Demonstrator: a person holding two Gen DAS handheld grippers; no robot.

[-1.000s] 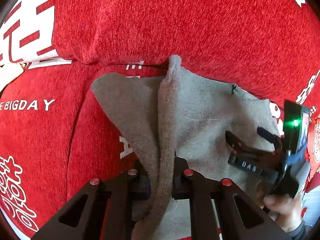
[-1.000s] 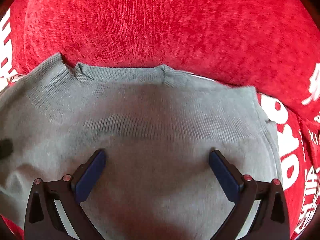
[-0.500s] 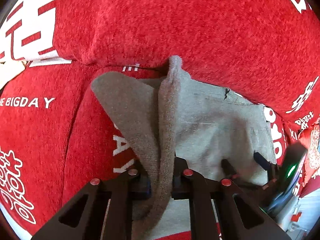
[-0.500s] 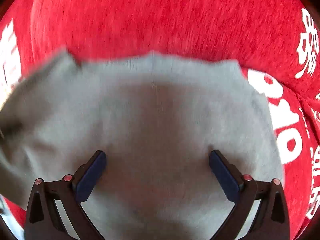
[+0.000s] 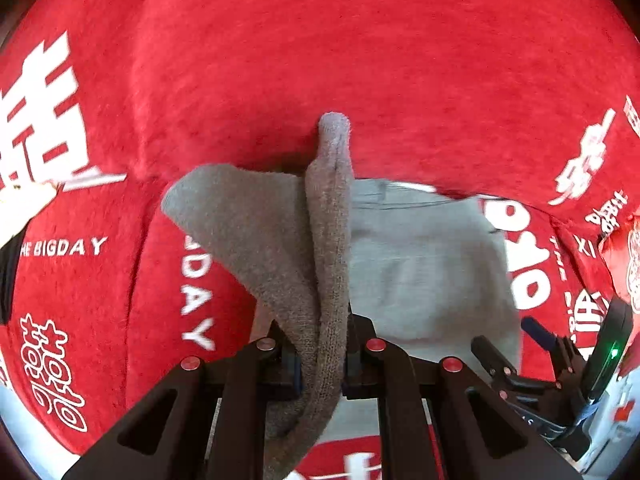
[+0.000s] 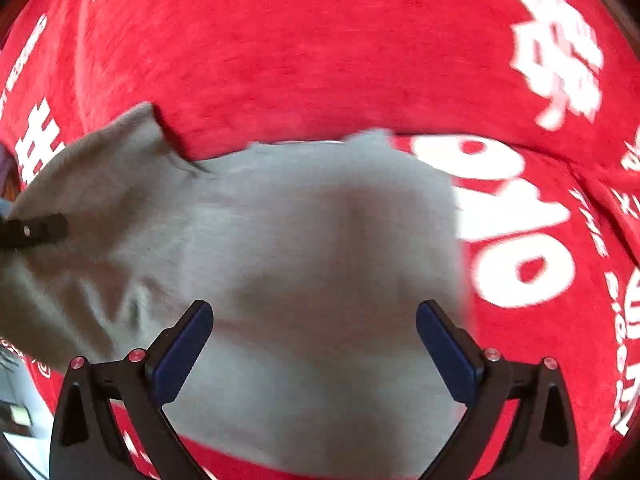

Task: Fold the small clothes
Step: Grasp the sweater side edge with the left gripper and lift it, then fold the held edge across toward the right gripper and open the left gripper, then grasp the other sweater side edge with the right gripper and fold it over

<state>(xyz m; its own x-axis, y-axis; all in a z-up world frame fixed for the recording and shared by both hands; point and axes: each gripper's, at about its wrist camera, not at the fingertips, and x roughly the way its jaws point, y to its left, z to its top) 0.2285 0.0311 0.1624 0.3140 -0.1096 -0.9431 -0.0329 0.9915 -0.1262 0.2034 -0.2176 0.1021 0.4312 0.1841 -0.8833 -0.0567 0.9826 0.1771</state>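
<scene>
A: Two grippers show, and only one holds anything. The left gripper point(image 5: 322, 364) has its jaws pressed together on a bunched fold of the grey sweater point(image 5: 424, 264), pinching it tight; a ridge of knit runs from between the fingers up toward twelve o'clock in the left wrist view.

B: And the rest of the garment?

A: It lies on the red printed cover point(image 5: 360, 60). From that pinch a flap spreads toward ten o'clock, and the flat body spreads toward two o'clock, blurred there.

B: The other hand?

A: The right gripper point(image 6: 314, 354) has its jaws spread wide, blue pads point(image 6: 182, 354) well apart, nothing between them but the sweater point(image 6: 312, 248) lying below. I cannot tell whether the tips touch the knit.

B: Can each see the other?

A: Yes. The right gripper point(image 5: 516, 344) sits at four o'clock in the left view, beside the sweater's edge. A dark finger of the left one point(image 6: 34, 230) shows at nine o'clock in the right view, on the cloth.
</scene>
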